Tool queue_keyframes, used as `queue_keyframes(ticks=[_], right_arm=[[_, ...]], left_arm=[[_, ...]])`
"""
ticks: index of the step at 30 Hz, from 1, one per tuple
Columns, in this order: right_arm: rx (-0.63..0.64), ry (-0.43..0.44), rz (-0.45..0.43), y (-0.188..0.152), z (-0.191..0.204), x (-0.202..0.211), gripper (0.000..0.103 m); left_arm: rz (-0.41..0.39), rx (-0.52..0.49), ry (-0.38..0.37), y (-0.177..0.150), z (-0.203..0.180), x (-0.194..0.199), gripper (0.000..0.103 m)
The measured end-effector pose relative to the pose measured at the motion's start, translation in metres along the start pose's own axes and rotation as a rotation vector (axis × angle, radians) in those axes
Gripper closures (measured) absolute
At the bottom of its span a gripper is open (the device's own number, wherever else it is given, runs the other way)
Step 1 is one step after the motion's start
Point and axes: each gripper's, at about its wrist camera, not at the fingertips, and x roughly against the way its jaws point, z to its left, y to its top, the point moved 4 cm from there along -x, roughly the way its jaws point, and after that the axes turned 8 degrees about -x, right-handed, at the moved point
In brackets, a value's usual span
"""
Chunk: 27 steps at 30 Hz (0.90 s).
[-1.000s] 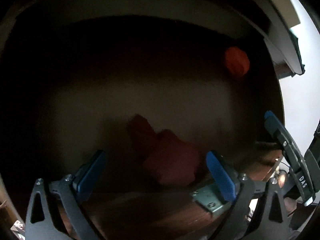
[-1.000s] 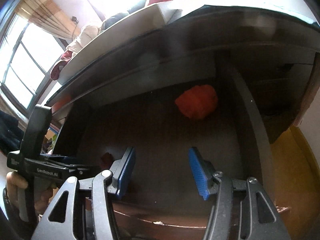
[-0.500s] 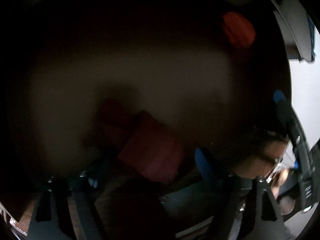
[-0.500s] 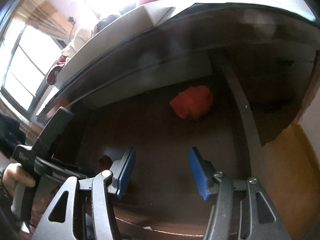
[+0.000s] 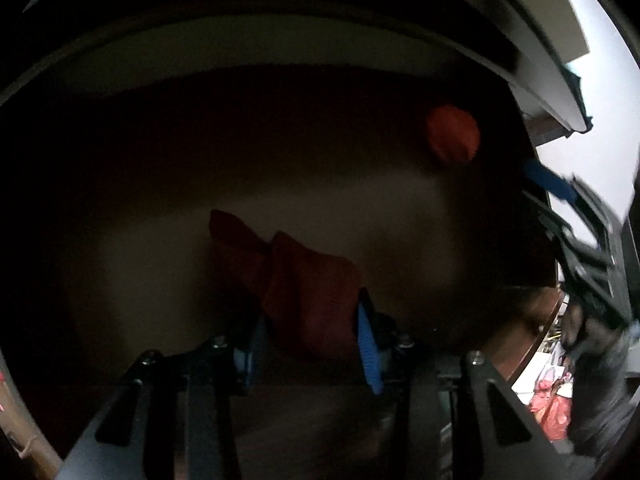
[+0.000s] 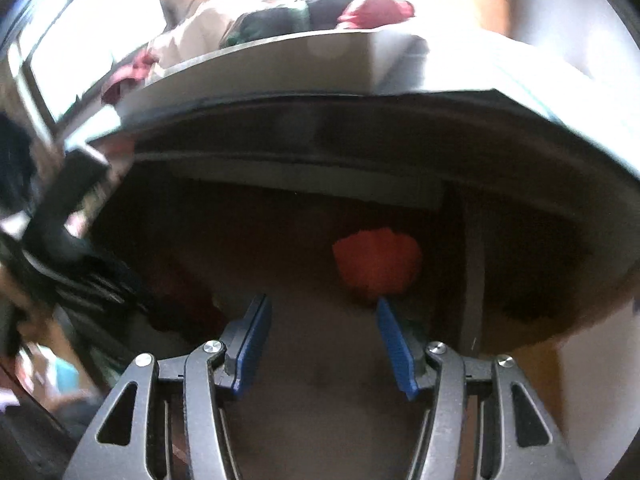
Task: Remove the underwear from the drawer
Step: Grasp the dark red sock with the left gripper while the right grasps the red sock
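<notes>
Left wrist alone shows left gripper [image 5: 308,344] jaws closing, grasping dark-red underwear [image 5: 308,280]; right gripper [image 6: 320,344] released.

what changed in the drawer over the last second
The left gripper has just been closing its jaws around the dark red underwear, which now sits between the pads. The right gripper stayed open and empty. The orange bundle still lies at the back of the drawer.

I see my left gripper [image 5: 308,340] at the bottom of its frame: black triangular-cutout arms, silver screws, ribbed blue pads [image 5: 367,350]. My right gripper [image 6: 324,344], bottom centre, has grey metal arms with round silver screw heads and matching blue pads [image 6: 394,346].
</notes>
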Motion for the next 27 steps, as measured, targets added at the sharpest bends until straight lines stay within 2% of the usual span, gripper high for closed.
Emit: queue_keyframes(ticks=[3, 6, 10, 15, 17, 20, 23, 27], right_arm=[[0.122, -0.052, 0.043, 0.010, 0.006, -0.014, 0.046], [0.230, -0.093, 0.110, 0.016, 0.014, -0.034, 0.046], [0.368, -0.190, 0.176, 0.019, 0.023, -0.060, 0.046], [0.481, -0.290, 0.257, 0.017, 0.024, -0.092, 0.046], [0.492, -0.312, 0.286, 0.018, 0.022, -0.103, 0.046], [0.540, -0.323, 0.266, 0.019, 0.024, -0.111, 0.064], [0.555, -0.325, 0.275, 0.015, 0.024, -0.117, 0.071], [0.481, -0.292, 0.312, 0.014, 0.017, -0.118, 0.082]], left_arm=[[-0.028, 0.000, -0.037, -0.012, 0.001, 0.005, 0.064], [-0.051, -0.018, -0.030, -0.020, -0.001, 0.007, 0.064], [-0.083, -0.020, -0.072, -0.033, 0.007, 0.014, 0.064], [-0.082, -0.036, -0.073, -0.038, 0.006, 0.009, 0.064], [-0.080, -0.038, -0.075, -0.036, 0.036, 0.023, 0.064], [-0.091, -0.038, -0.083, -0.031, 0.033, 0.024, 0.064], [-0.108, -0.038, -0.085, -0.032, 0.037, 0.027, 0.064], [-0.128, -0.038, -0.079, -0.037, 0.037, 0.031, 0.064]])
